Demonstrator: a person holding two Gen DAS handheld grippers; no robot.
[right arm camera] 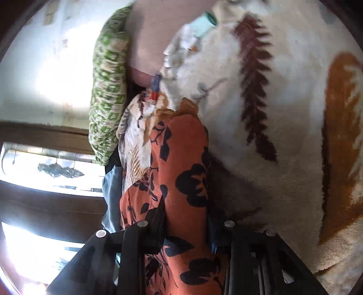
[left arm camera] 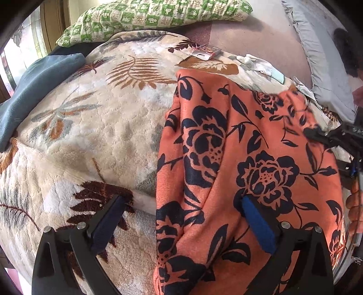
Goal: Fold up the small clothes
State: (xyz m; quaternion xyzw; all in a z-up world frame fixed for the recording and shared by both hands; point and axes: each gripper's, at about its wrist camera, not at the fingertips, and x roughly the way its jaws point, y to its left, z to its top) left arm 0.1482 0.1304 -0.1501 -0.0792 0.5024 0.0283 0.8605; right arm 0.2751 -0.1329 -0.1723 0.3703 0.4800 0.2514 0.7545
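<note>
Left wrist view: the left gripper [left arm camera: 181, 217] hangs over the bed with its 2 fingers [left arm camera: 258, 224] spread wide, released, nothing between them. The left finger sits over the leaf-print blanket [left arm camera: 90, 127]; the right one, with its blue pad, lies on or just over the orange floral garment [left arm camera: 226, 158]. That garment fills the lower right of the frame, draped on the blanket, with a long crease running down its left half.

At the right edge of the same frame the right gripper [left arm camera: 326, 136] reaches in from the side, its dark tips at the garment's upper right corner, where the cloth looks blurred.

Right wrist view, rolled sideways: the right gripper [right arm camera: 188, 229] is clenched on a fold of the orange floral garment [right arm camera: 183, 163], the cloth bunched between both fingers and running up the centre of the frame. The blanket [right arm camera: 283, 136] fills the right half.

At the top of the left wrist view lies a green patterned pillow [left arm camera: 154, 15], with a blue cloth [left arm camera: 38, 84] at the left edge and a small packet [left arm camera: 205, 52] on the blanket near the top centre.
</note>
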